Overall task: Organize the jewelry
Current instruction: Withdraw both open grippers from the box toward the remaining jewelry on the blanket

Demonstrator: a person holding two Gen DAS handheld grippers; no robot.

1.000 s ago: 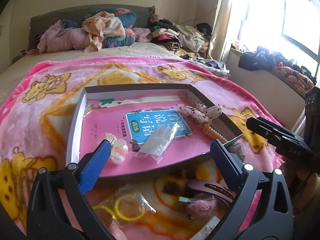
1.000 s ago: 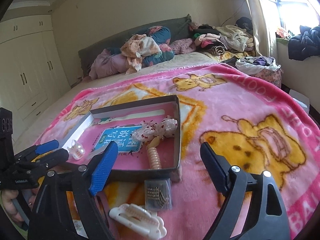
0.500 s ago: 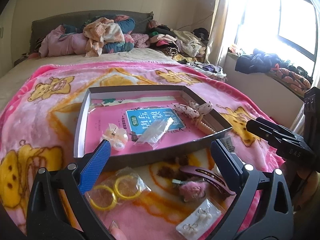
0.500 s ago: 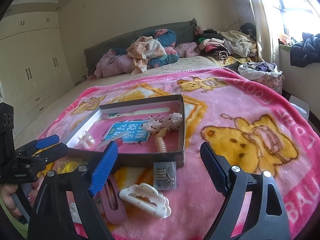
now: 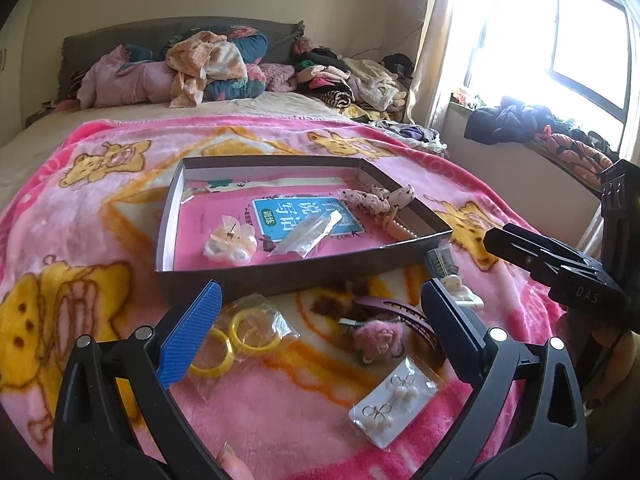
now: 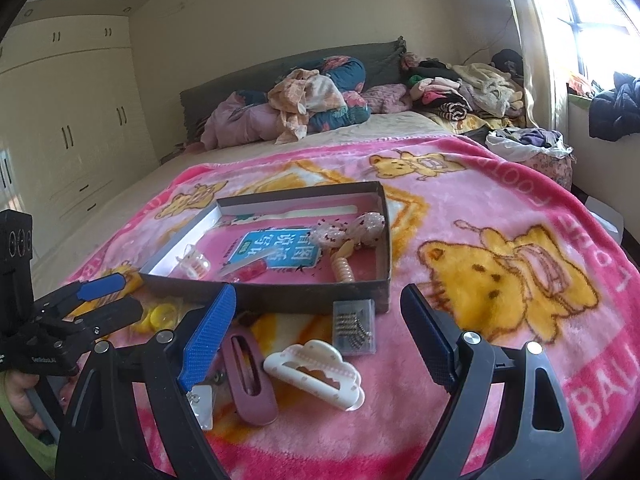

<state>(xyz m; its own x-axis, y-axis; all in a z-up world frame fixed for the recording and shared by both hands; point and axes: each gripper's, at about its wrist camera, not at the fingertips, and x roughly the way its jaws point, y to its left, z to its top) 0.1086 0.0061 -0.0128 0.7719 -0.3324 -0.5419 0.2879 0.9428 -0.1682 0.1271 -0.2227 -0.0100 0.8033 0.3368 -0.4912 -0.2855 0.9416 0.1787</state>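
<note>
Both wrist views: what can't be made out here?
- Earring card: right view, mostly hidden behind the right gripper's blue finger.
- Yellow rings: right view, partly covered by the left gripper.
- Bead packet: left view, contents too small.

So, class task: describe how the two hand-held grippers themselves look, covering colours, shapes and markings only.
Each hand-held gripper, left and right, has a black Y-shaped frame with triangular cut-outs and silver round bolts. One finger carries a bright blue textured pad; the other pad is dark navy. Seen from the left wrist view, the right one's black body shows white lettering, too small to read surely.
</note>
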